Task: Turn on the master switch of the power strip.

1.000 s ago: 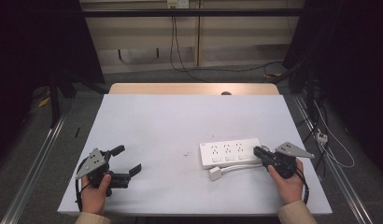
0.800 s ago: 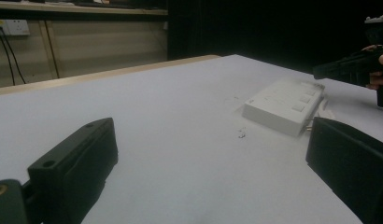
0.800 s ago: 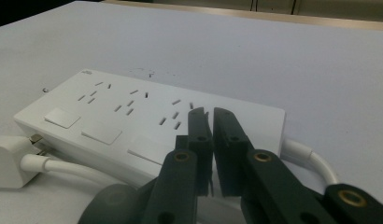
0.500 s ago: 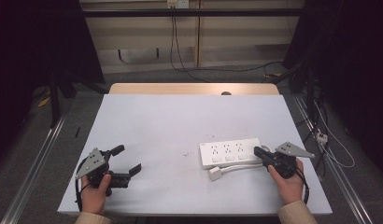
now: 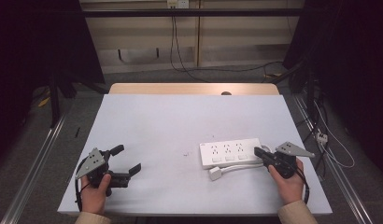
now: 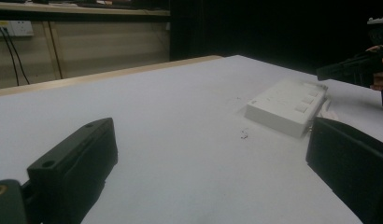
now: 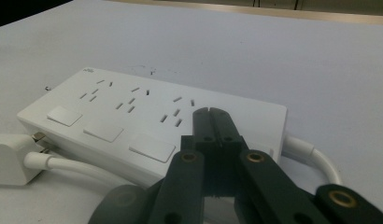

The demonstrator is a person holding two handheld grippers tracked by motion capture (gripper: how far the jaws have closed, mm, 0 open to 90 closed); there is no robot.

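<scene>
**Power strip at the right hand-held gripper's tips**

The white power strip point(image 5: 231, 152) lies flat on the desk point(image 5: 180, 121), right of centre, its cable and plug point(image 5: 215, 173) looped along the near side. The right hand-held gripper point(image 5: 258, 151) has its jaws pressed together, empty, tips over the strip's right end. The left hand-held gripper point(image 5: 125, 160) rests well apart near the left edge, jaws spread wide with nothing between.

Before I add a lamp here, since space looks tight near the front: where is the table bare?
Bare: the whole stretch between the left gripper and the power strip, and the back half. Crowded: front right, around strip, plug and right gripper.
</scene>
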